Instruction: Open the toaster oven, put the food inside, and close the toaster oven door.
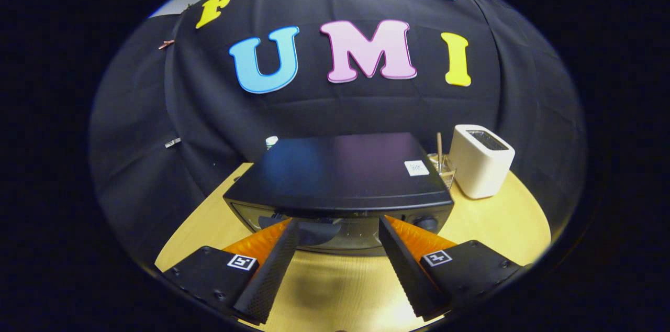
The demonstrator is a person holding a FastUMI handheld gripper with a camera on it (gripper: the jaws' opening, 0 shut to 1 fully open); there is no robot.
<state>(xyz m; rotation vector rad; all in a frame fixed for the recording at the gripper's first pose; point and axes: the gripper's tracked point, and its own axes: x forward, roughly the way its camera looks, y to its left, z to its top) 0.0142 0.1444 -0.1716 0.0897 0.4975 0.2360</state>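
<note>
Wooden table (487,217) carries a black toaster oven (340,175), door closed, directly ahead of the gripper (339,222). White toaster (480,160) stands just right of the oven. Gripper fingers spread apart, empty, tips at the oven's front.

From my remote seat I can read no text: the white sticker (416,167) on the toaster oven (340,175) top, near its right edge, is too small to make out, and two square black-and-white markers (242,262) sit on the gripper (339,223) body, its jaws parted.
</note>
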